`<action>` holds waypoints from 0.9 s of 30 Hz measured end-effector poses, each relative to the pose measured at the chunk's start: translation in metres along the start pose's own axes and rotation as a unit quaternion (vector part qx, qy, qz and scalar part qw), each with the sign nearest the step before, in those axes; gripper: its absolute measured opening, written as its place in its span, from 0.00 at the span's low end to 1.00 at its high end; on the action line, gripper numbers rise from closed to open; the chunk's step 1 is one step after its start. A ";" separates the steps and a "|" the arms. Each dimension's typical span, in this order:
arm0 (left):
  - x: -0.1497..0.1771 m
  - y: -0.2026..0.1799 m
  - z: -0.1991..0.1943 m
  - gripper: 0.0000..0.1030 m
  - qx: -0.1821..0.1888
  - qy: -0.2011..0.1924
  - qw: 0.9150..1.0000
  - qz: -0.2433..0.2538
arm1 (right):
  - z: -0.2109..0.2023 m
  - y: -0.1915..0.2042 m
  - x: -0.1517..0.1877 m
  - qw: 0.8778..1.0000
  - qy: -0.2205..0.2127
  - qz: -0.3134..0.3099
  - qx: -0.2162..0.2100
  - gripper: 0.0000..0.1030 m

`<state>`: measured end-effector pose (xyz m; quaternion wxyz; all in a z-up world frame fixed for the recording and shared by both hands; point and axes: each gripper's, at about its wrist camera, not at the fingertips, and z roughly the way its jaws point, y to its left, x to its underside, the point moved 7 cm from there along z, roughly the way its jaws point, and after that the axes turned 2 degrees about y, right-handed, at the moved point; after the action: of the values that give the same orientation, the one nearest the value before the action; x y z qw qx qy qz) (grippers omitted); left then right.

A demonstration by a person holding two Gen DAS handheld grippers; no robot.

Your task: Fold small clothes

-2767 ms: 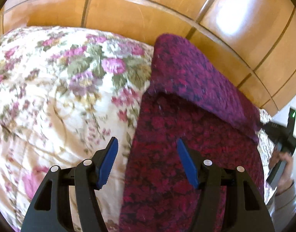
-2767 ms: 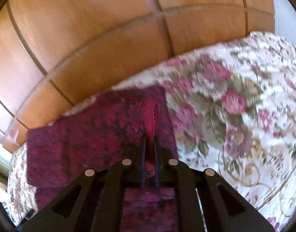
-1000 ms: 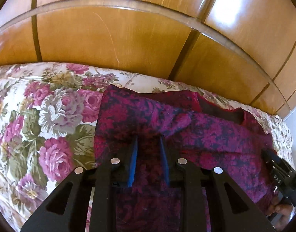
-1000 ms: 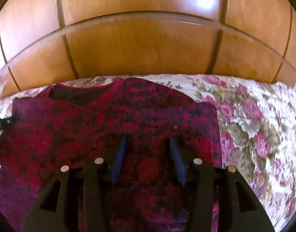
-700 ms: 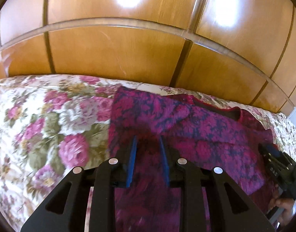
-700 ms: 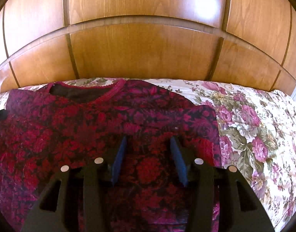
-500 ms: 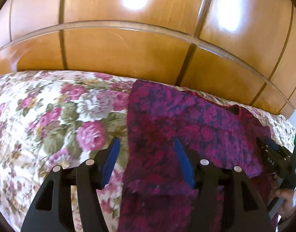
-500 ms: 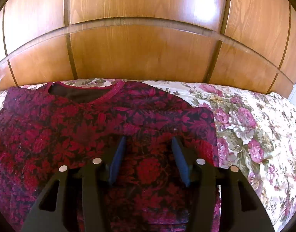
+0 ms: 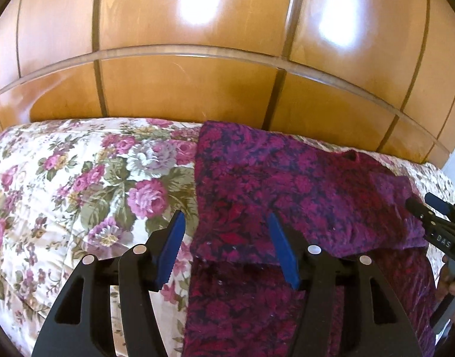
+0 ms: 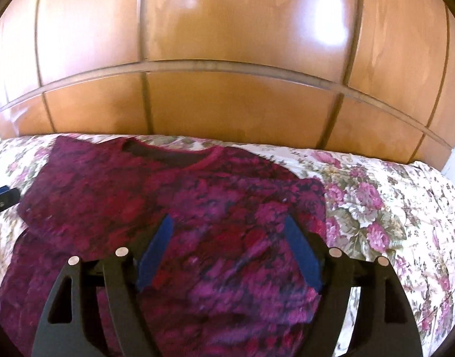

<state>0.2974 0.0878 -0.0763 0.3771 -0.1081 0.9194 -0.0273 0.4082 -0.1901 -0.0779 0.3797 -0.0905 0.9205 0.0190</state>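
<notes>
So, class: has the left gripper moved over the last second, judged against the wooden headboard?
Yes. The left gripper, jaws open, has backed away from the wooden headboard, and more of the floral bedspread shows.

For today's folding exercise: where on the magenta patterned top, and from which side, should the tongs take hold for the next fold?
Judging by how it lies, grip the magenta top at its folded edge, coming in low from the near side. That edge lifts slightly off the layer beneath, giving the left tongs, now open above it, something to pinch. The right tongs are opening.
</notes>
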 end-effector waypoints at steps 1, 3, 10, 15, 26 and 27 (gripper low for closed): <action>0.002 -0.001 0.002 0.56 0.000 0.003 1.000 0.004 | -0.001 0.002 0.003 1.000 0.002 -0.003 -0.002 0.75; 0.006 -0.003 0.008 0.56 -0.002 0.015 1.000 0.013 | -0.001 0.004 0.010 1.000 0.009 -0.005 -0.001 0.75; 0.016 0.005 0.036 0.56 0.000 0.048 0.999 -0.003 | 0.024 -0.009 0.030 0.999 0.047 0.016 0.007 0.76; 0.019 0.006 0.036 0.56 0.001 0.049 0.999 -0.008 | 0.037 -0.015 0.035 0.998 0.052 0.032 0.004 0.79; 0.063 0.029 -0.021 0.56 0.031 0.053 0.997 -0.037 | -0.005 -0.021 0.043 0.999 0.049 0.009 0.008 0.85; 0.072 0.033 -0.029 0.56 0.034 0.055 0.997 -0.038 | -0.010 -0.024 0.047 0.999 0.052 0.006 0.010 0.85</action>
<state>0.2215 0.1037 -0.1099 0.3277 -0.1283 0.9327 -0.0783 0.3726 -0.2221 -0.1034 0.3317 -0.0820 0.9398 0.0070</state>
